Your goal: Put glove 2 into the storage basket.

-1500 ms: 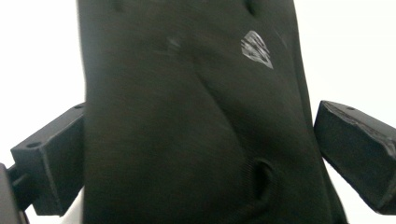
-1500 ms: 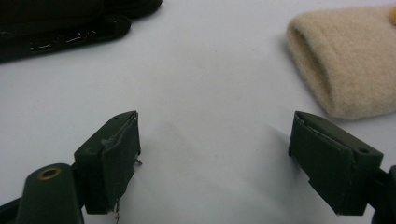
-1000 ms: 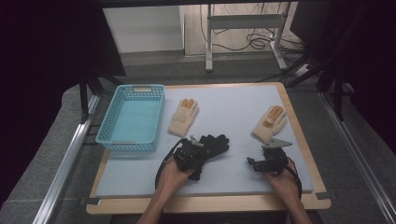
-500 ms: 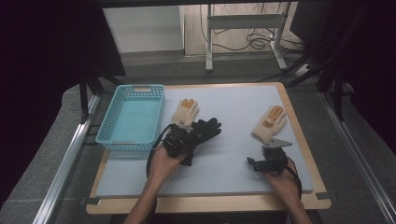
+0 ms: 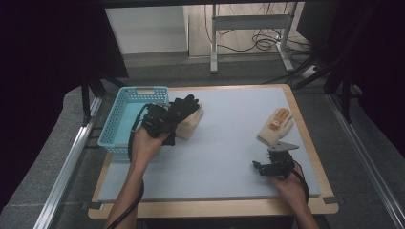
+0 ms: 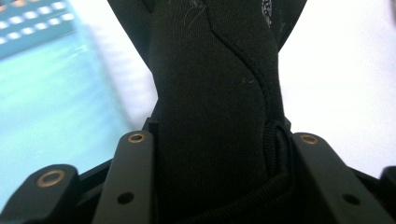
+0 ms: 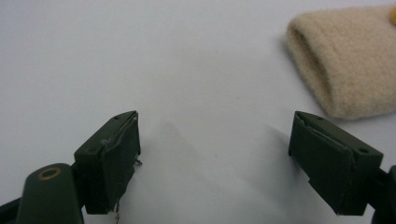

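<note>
A black glove hangs off the table in my left gripper, which is shut on it. They are above the left beige glove, right next to the turquoise basket. In the left gripper view the black glove is pinched between both jaws, with the basket blurred at the left. My right gripper rests low near the front right of the mat, open with nothing between its fingers. In the right gripper view, my right gripper has a second beige glove just beyond its right jaw.
The pale blue mat covers a wooden table. The right beige glove, with orange fingertips, lies at the mat's right side. Metal rails run along both sides of the table, and a desk frame and cables stand behind it.
My left hand has risen with the black glove and carried it up the picture and left, from the mat's front middle to beside the basket. The right hand has not moved.
</note>
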Demonstrator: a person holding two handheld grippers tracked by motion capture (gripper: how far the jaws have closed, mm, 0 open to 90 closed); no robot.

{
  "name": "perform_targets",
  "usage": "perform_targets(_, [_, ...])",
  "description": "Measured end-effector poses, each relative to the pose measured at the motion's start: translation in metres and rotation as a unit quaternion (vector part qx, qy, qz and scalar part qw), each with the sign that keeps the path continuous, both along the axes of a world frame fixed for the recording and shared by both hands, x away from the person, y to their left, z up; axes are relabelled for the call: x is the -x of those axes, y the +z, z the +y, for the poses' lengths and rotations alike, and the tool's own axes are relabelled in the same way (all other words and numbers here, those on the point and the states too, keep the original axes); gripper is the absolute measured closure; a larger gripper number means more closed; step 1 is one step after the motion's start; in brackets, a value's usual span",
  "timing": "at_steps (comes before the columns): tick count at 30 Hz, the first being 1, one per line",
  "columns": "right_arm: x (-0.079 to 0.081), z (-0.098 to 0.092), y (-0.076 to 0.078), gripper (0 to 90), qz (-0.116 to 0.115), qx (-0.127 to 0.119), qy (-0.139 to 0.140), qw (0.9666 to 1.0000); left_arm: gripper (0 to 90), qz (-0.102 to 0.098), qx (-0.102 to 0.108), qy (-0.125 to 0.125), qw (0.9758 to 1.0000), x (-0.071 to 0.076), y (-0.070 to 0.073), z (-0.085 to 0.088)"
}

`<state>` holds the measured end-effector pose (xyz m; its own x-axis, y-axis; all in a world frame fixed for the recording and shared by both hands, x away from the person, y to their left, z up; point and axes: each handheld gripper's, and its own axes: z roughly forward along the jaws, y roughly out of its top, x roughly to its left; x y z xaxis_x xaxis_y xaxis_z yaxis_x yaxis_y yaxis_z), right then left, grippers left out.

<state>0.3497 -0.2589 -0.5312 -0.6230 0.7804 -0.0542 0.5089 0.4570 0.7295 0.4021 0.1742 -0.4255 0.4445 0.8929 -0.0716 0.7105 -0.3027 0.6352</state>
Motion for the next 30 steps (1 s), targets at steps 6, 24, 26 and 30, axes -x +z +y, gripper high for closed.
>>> perform_targets(6, [0.000,0.000,0.000,16.3,0.000,0.000,0.000,1.0000,59.3,0.003,-0.006,0.050,0.9987,-0.013,0.005,0.038])
perform_targets(24, [0.000,0.000,0.000,16.3,0.001,0.000,0.000,1.0000,56.6,0.072,-0.034,0.163,0.9834,-0.061,-0.029,0.131])
perform_targets(26, [0.000,0.000,0.000,16.3,0.001,0.000,0.000,1.0000,56.3,0.085,-0.042,0.171,0.9806,-0.067,-0.035,0.136])
perform_targets(30, [0.000,0.000,0.000,16.3,0.001,0.000,0.000,1.0000,55.4,0.110,-0.057,0.183,0.9752,-0.076,-0.047,0.140])
